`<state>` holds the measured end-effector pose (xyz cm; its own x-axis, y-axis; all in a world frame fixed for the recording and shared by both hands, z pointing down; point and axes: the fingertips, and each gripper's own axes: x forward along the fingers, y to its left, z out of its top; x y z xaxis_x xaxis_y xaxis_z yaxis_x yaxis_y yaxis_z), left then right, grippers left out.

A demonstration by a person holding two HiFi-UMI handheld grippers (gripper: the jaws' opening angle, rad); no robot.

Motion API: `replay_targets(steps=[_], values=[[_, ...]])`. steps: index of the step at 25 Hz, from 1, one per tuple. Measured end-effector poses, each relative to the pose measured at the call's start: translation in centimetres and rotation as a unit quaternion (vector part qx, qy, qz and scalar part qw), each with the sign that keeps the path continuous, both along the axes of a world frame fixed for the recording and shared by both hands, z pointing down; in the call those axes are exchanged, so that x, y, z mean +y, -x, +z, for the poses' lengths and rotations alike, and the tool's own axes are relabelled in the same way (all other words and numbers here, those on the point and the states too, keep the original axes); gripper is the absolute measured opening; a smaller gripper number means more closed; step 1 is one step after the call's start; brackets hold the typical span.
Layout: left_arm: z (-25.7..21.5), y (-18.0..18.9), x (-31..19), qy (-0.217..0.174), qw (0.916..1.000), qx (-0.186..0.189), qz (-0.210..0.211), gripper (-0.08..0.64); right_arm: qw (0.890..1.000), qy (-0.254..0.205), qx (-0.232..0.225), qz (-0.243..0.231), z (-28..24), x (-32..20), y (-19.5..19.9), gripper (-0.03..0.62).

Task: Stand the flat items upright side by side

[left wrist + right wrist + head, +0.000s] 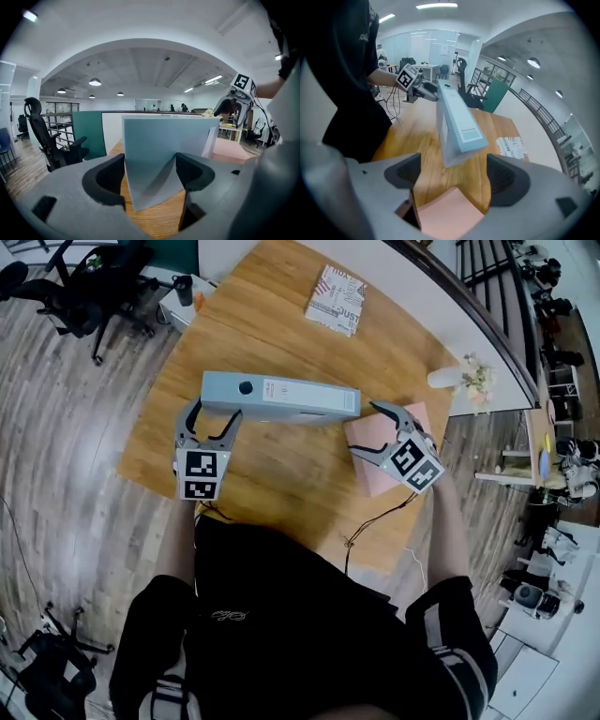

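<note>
A light blue binder [281, 397] stands upright on its long edge across the wooden table [272, 484]. My left gripper [214, 413] is at its left end. In the left gripper view the binder [159, 150] has its lower corner between the wide-spread jaws of the left gripper [150, 173], with no clear squeeze. My right gripper [366, 429] is open at the binder's right end, above a flat pink item [373, 476]. The right gripper view shows that gripper [452, 171] holding nothing, the pink item [450, 218] below and the binder [459, 126] just ahead.
A patterned book [336, 299] lies flat at the table's far side. A small vase of flowers [469, 376] stands on the white ledge to the right. A thin cable [375, 521] trails over the near table edge. A black office chair [94, 287] stands far left.
</note>
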<state>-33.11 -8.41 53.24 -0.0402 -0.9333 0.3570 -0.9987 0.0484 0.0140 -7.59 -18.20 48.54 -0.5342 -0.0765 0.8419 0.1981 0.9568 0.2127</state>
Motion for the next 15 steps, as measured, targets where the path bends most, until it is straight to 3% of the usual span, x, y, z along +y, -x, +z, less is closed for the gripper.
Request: replay_targets(steps=[3, 6, 9, 15], values=[[-0.2, -0.1, -0.1, -0.001, 1.0, 0.007, 0.003, 0.353, 0.999, -0.01, -0.044, -0.016, -4.3, -0.5, 2.9, 0.417], [-0.4, -0.2, 0.2, -0.001, 1.0, 0.009, 0.002, 0.351, 0.994, 0.002, -0.065, -0.086, -6.3, 1.4, 8.7, 0.407], [-0.4, -0.5, 0.2, 0.001, 0.9999, 0.011, 0.0, 0.347, 0.988, 0.024, -0.03, -0.148, -4.4, 3.4, 13.0, 0.407], [-0.7, -0.6, 0.1, -0.003, 0.9999, 0.012, 0.002, 0.344, 0.981, 0.057, 0.042, -0.182, -0.2, 5.4, 16.7, 0.401]])
